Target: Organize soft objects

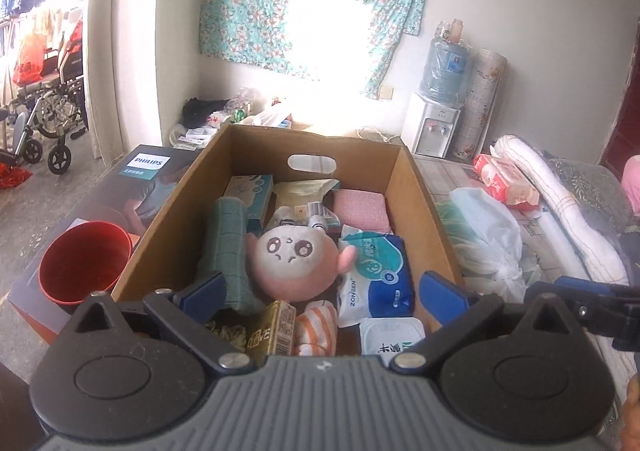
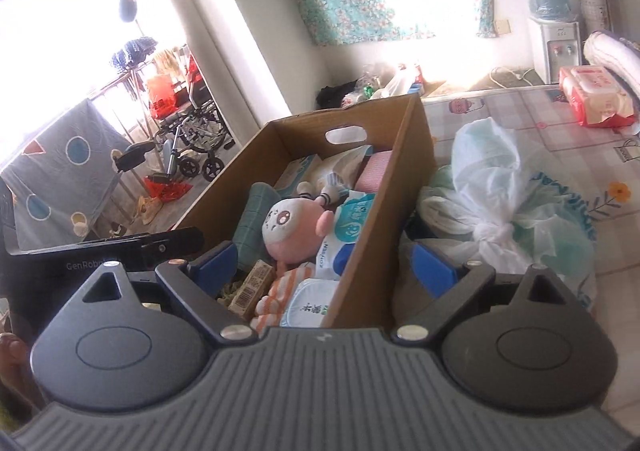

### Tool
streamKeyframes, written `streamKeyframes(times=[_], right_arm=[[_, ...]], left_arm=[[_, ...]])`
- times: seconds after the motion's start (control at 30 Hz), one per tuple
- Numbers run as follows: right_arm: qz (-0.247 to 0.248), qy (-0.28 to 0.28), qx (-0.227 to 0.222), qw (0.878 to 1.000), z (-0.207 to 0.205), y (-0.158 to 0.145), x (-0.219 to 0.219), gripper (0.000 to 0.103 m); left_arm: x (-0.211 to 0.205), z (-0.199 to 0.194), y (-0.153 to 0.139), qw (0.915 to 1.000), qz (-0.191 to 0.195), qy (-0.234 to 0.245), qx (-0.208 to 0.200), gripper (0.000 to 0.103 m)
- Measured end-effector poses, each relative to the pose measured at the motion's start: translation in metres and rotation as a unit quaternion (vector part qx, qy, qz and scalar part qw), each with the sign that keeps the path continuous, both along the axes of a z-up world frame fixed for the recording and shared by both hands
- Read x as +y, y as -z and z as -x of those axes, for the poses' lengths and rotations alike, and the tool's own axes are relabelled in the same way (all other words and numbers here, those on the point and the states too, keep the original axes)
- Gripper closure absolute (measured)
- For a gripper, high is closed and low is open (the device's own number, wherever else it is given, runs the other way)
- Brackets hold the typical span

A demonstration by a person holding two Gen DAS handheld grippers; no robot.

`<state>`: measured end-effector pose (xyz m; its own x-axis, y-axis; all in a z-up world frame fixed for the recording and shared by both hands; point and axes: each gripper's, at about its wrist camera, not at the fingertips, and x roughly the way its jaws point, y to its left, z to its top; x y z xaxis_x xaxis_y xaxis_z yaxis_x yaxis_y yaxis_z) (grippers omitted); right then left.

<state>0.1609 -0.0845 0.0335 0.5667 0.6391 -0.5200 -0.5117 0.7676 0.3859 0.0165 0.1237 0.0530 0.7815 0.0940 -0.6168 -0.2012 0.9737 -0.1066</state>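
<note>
An open cardboard box [image 1: 420, 211] [image 2: 384, 187] holds a pink plush doll [image 1: 292, 255] [image 2: 288, 227] lying face up. Beside the doll are a rolled green towel [image 1: 226, 247] [image 2: 250, 223], a folded pink cloth [image 1: 362, 207] [image 2: 374, 171], a blue-and-white wipes pack [image 1: 374, 267] [image 2: 348, 227] and an orange-striped cloth [image 1: 316, 325] [image 2: 280, 291]. My left gripper [image 1: 324, 291] hangs open above the box's near end, with nothing between its fingers. My right gripper [image 2: 324, 265] is open too, its fingers standing either side of the box's right wall without touching it.
A red cup [image 1: 84, 259] stands on a Philips carton [image 1: 148, 171] left of the box. A tied white plastic bag [image 1: 488, 235] [image 2: 492, 187], a red tissue pack [image 2: 596, 95] and rolled bedding [image 1: 560, 203] lie on the patterned surface to the right. A water dispenser [image 1: 434, 123] and a wheelchair [image 1: 44, 111] stand behind.
</note>
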Motion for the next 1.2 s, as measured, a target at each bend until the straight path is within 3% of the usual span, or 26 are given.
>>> streamKeyframes(times=[0.1, 0.27, 0.4, 0.63, 1.2], right_arm=[[0.008, 0.029, -0.015, 0.999, 0.012, -0.001, -0.019, 0.001], [0.008, 0.081, -0.031, 0.996, 0.031, 0.002, -0.048, 0.001], [0.019, 0.1, -0.02, 0.995, 0.038, 0.007, -0.059, 0.001], [0.056, 0.077, -0.016, 0.995, 0.054, 0.012, -0.048, 0.001], [0.129, 0.046, -0.016, 0.99, 0.064, 0.02, -0.015, 0.001]], left_arm=[[-0.02, 0.003, 0.001, 0.9999, -0.017, 0.002, 0.003, 0.0], [-0.051, 0.018, 0.004, 0.9977, -0.063, -0.026, 0.0, 0.0], [-0.067, 0.026, 0.006, 0.9952, -0.095, -0.015, 0.019, 0.0], [-0.063, 0.034, 0.018, 0.9975, -0.025, -0.022, 0.063, 0.0], [-0.057, 0.056, 0.023, 0.9939, -0.014, -0.051, 0.097, 0.0]])
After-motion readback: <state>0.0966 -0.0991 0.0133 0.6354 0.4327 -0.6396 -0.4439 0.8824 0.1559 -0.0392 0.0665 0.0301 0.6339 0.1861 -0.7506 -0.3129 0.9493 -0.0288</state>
